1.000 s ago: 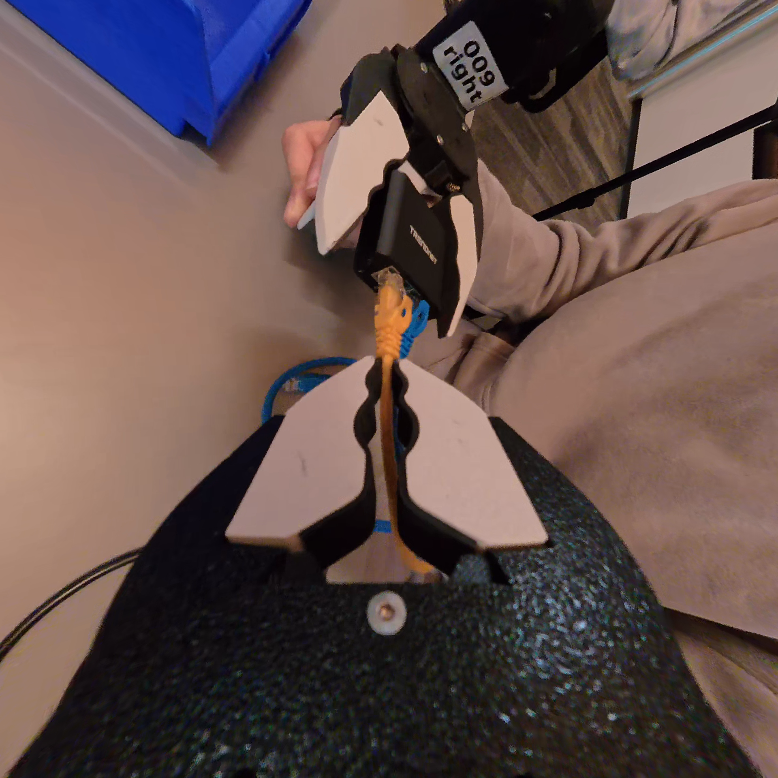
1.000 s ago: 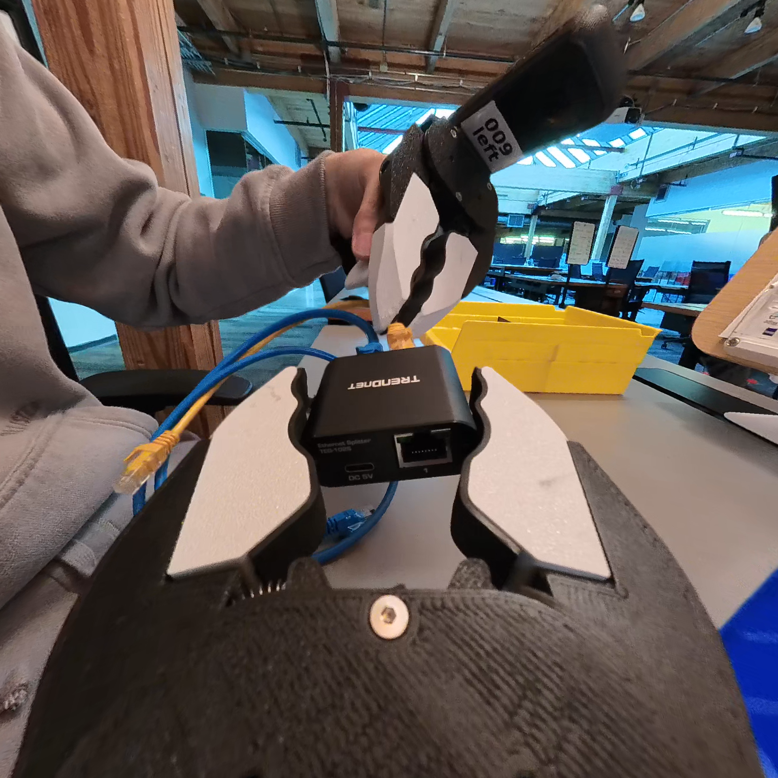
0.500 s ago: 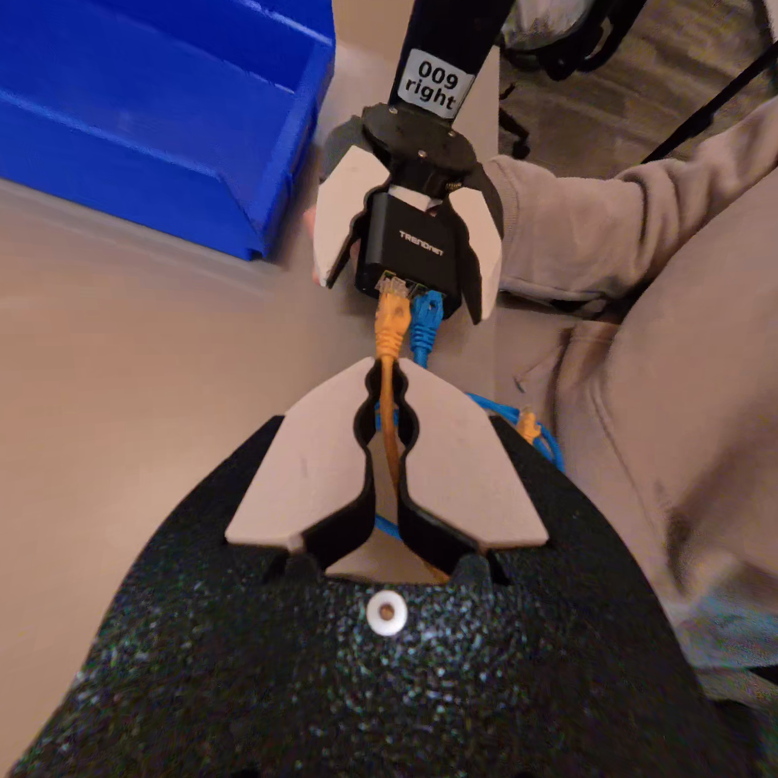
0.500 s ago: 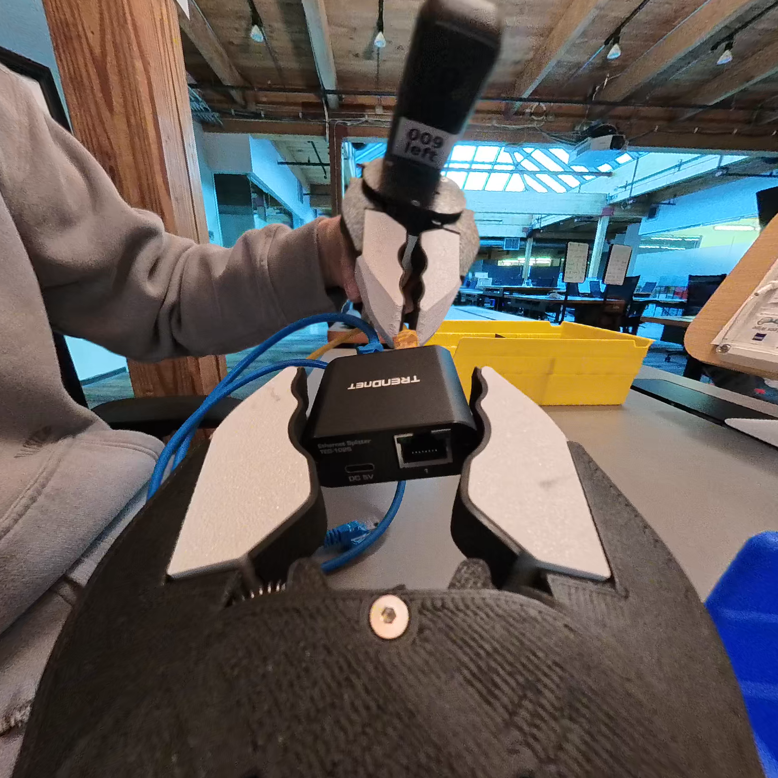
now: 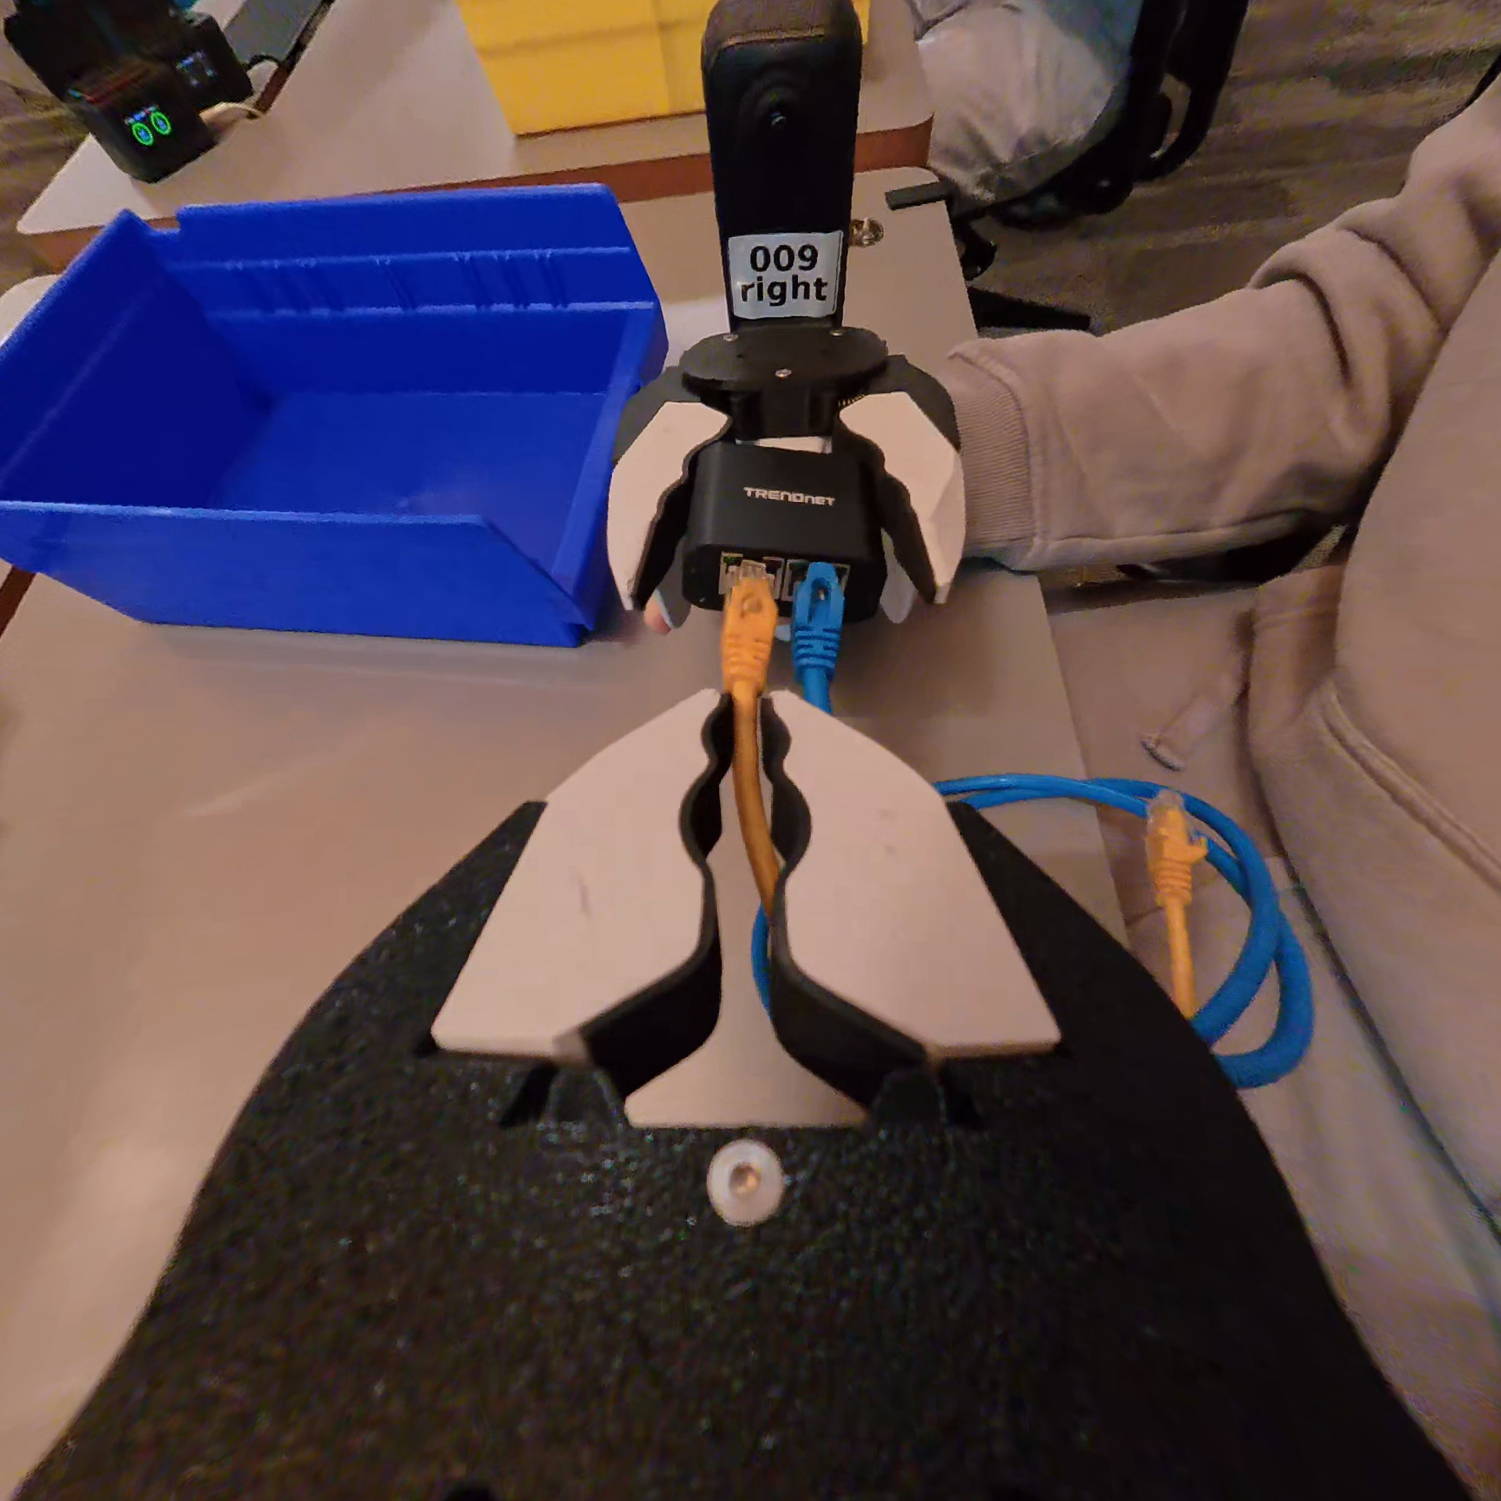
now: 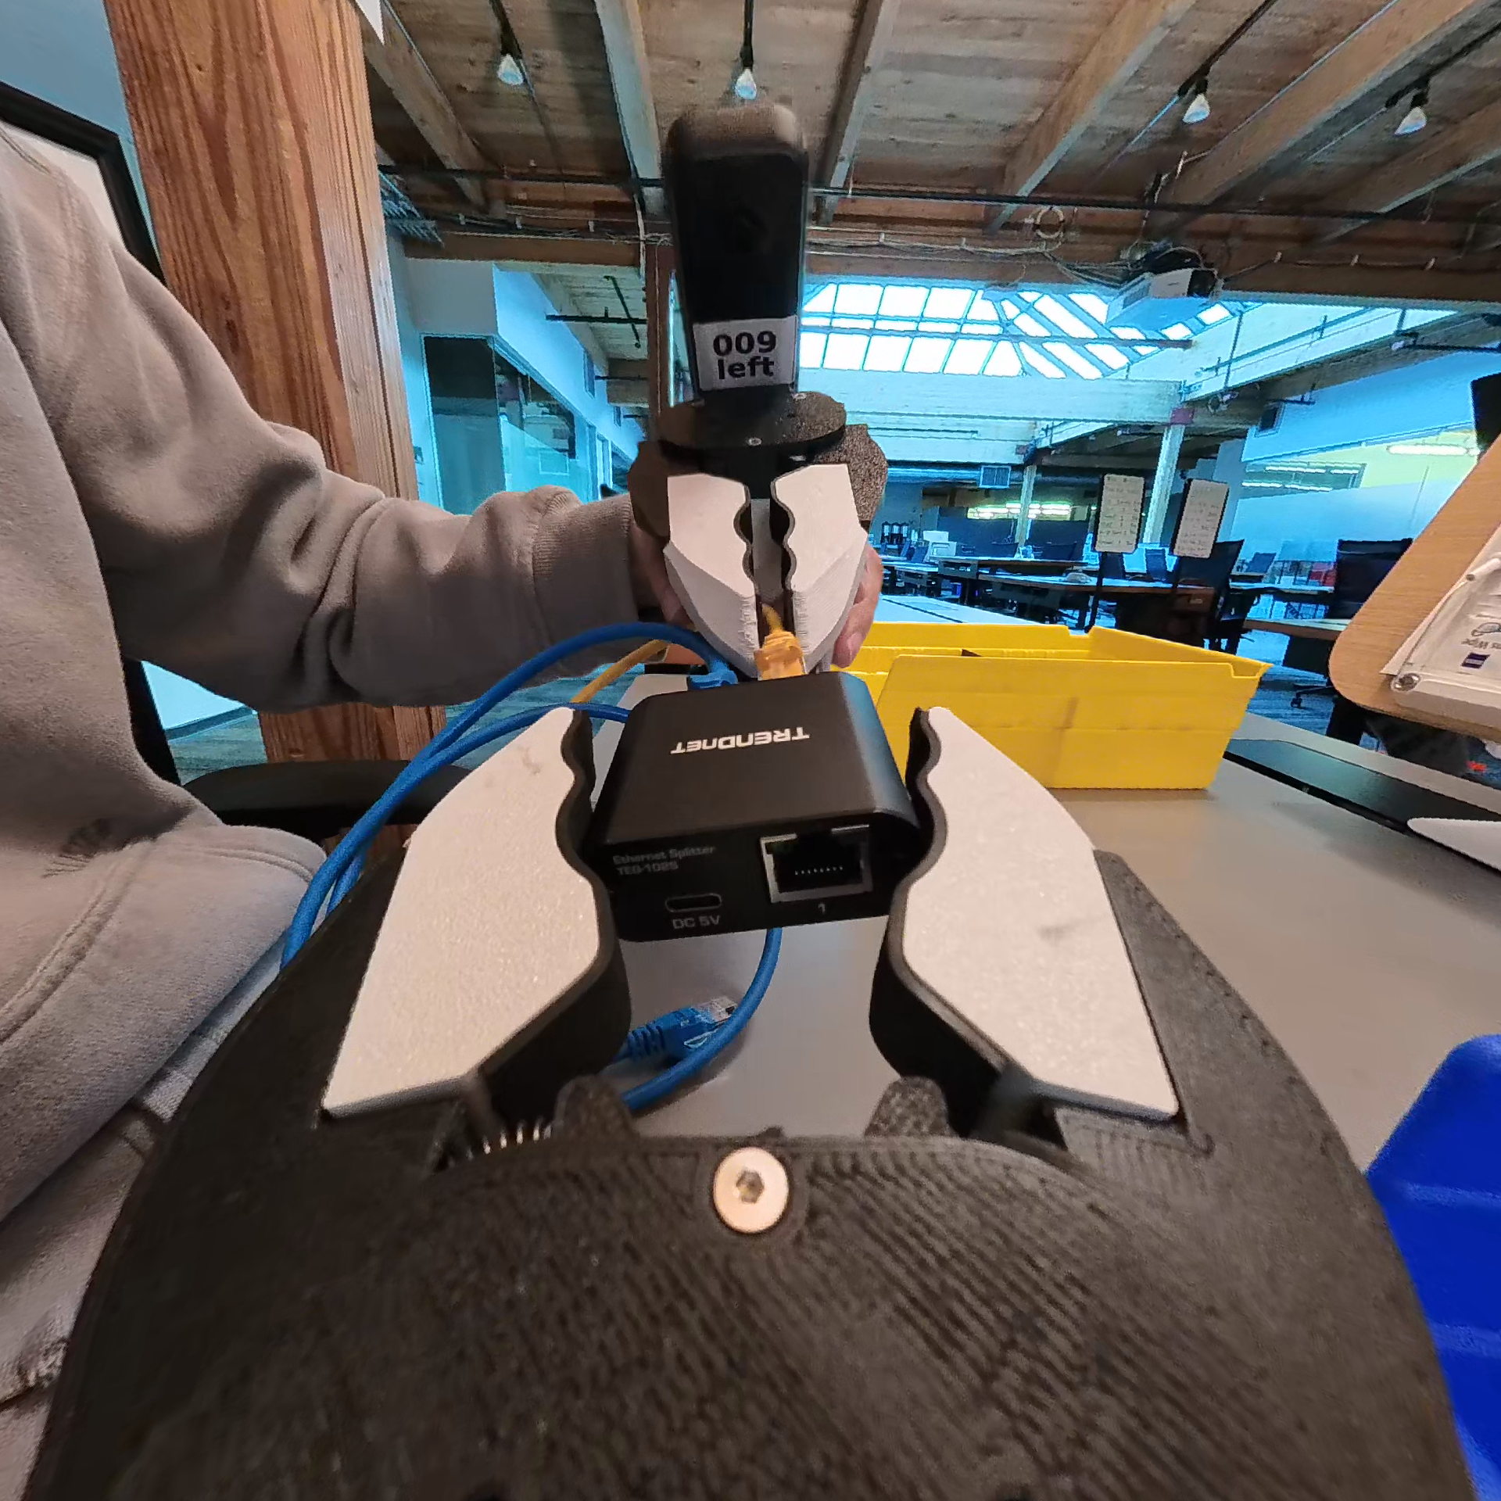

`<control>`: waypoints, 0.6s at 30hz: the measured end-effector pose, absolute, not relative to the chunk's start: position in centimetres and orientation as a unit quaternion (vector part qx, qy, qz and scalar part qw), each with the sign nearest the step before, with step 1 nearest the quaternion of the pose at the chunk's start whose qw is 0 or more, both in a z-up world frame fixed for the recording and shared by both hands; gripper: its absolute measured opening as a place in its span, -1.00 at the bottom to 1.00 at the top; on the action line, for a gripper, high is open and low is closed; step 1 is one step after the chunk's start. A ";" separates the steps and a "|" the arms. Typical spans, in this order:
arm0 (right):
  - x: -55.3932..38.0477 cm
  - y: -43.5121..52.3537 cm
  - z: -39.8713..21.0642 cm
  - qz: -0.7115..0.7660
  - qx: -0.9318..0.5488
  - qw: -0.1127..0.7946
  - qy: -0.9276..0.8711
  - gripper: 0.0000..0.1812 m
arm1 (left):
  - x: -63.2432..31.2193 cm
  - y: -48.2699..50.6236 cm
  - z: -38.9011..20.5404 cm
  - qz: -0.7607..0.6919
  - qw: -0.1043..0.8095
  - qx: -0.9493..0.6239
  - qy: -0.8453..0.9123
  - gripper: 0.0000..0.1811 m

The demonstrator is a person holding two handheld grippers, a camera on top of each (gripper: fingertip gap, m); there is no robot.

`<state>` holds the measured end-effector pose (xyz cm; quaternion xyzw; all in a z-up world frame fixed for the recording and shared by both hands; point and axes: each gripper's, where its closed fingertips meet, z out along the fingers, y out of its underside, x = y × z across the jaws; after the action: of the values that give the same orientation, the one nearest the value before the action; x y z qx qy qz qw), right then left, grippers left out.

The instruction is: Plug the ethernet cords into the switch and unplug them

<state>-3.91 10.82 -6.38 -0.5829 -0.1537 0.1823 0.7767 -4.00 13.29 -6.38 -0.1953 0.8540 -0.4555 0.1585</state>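
Switch (image 5: 784, 520) held off the bench (image 5: 341, 780) in right claw (image 5: 784, 568), jaws clamped on its two sides; port face toward left claw (image 5: 743, 715). Left claw pinched shut on orange cord (image 5: 751, 804) just behind its plug (image 5: 747, 625). Orange plug at left-hand port of switch, nose inside the opening; fully latched or not, cannot tell. Blue cord (image 5: 816, 629) in the port just right of it, looks seated. Loose loops of blue cord lying right of left claw by the sleeve (image 5: 1178, 455), with the other orange plug end (image 5: 1170, 845) free on top of them. In right wrist view: near face of switch (image 6: 747, 812) shows one empty port and a small power socket; a free blue plug end (image 6: 682, 1027) on the bench below. Blue bin (image 5: 309, 455) left of switch, yellow bin (image 6: 1056, 715) far side. Judgement: plugging phase nearly done, blue in, orange going in or just in; near-face port unused. Left to do: confirm orange seat, then release tabs and pull both cords out. Unplug half not yet started.
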 end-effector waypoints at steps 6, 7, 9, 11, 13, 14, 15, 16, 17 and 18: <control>-3.9 10.8 -6.3 0.184 -0.581 0.778 -0.153 -0.17 | -3.9 13.4 -6.6 -0.454 0.168 -0.189 0.854 -0.93; -3.8 10.8 -6.3 0.184 -0.581 0.778 -0.153 -0.17 | -3.8 13.4 -6.5 -0.451 0.174 -0.188 0.855 -0.93; -4.0 10.8 -6.4 0.183 -0.582 0.776 -0.158 -0.17 | -4.0 13.4 -6.7 -0.430 0.180 -0.190 0.864 -0.95; -3.9 10.9 -6.4 0.181 -0.585 0.775 -0.155 -0.17 | -4.0 13.5 -6.6 -0.409 0.184 -0.200 0.871 -0.95; -4.1 11.0 -6.5 0.181 -0.588 0.772 -0.159 -0.17 | -4.1 13.3 -6.3 -0.398 0.166 -0.218 0.876 -0.95; -4.0 11.1 -6.5 0.178 -0.591 0.771 -0.156 -0.17 | -4.2 13.3 -6.2 -0.392 0.163 -0.218 0.879 -0.95; -4.0 11.1 -6.6 0.179 -0.593 0.770 -0.154 -0.17 | -4.3 13.4 -6.4 -0.380 0.167 -0.213 0.885 -0.95; -4.1 11.0 -6.6 0.183 -0.591 0.769 -0.160 -0.17 | -4.4 13.3 -6.4 -0.374 0.169 -0.203 0.889 -0.95; -4.2 11.0 -6.6 0.182 -0.590 0.770 -0.162 -0.17 | -4.3 13.2 -6.5 -0.374 0.167 -0.202 0.890 -0.95; -4.1 11.1 -6.6 0.180 -0.592 0.769 -0.159 -0.17 | -4.3 13.3 -6.7 -0.373 0.160 -0.212 0.889 -0.95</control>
<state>-4.14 11.06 -6.60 -0.5918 -0.1589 0.1803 0.7694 -4.31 13.33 -6.69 -0.2119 0.8892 -0.3727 0.1597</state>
